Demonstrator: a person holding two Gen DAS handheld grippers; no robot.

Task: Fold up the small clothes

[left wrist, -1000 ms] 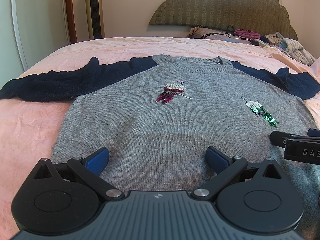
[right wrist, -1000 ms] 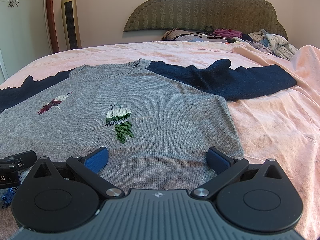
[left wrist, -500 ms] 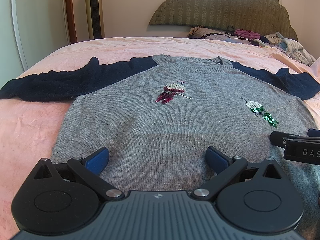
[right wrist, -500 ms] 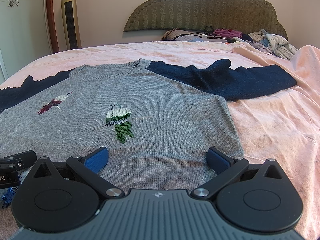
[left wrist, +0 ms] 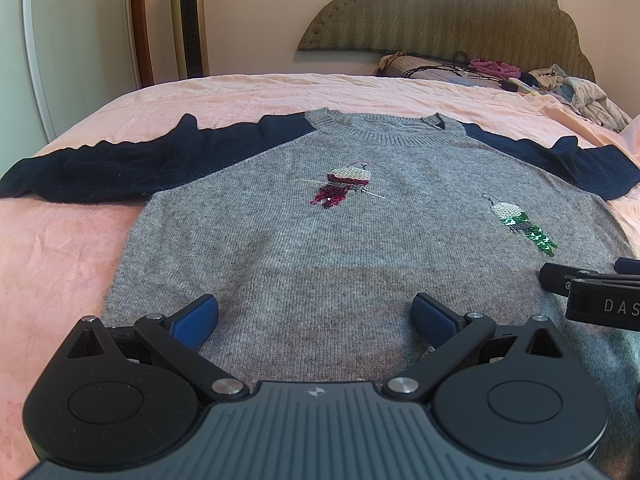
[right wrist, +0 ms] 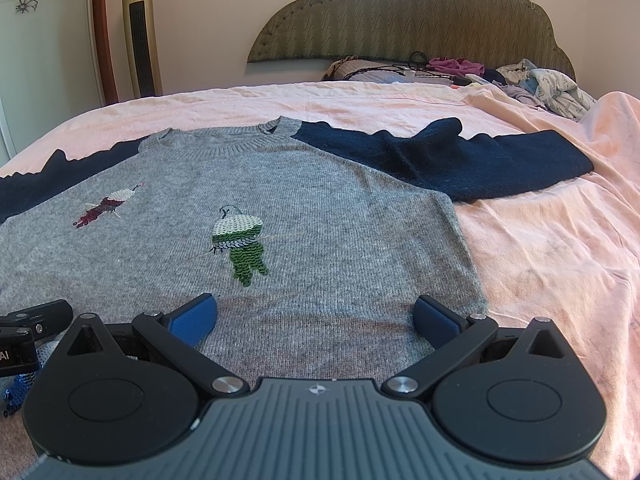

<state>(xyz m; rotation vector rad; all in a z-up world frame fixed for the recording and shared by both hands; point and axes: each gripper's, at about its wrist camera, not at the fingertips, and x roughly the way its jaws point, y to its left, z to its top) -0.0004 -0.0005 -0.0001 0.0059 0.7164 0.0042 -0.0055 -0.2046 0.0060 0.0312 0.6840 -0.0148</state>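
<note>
A small grey knit sweater [left wrist: 340, 248] [right wrist: 304, 208] with navy sleeves lies flat, front up, on a pink bed, sleeves spread to both sides. It carries sequin birds, one red [left wrist: 344, 188] and one green [right wrist: 240, 244]. My left gripper [left wrist: 314, 312] hovers open over the hem's left half, blue pads wide apart with nothing between them. My right gripper [right wrist: 316, 314] is open over the hem's right half, near the sweater's right side edge. Each gripper shows at the other view's border.
The pink bedsheet [right wrist: 540, 248] surrounds the sweater, rumpled at the right. A pile of clothes and cables [right wrist: 520, 80] sits by the padded headboard [left wrist: 440, 12]. A gold tower fan [left wrist: 188, 20] stands by the wall, beyond the bed's far left corner.
</note>
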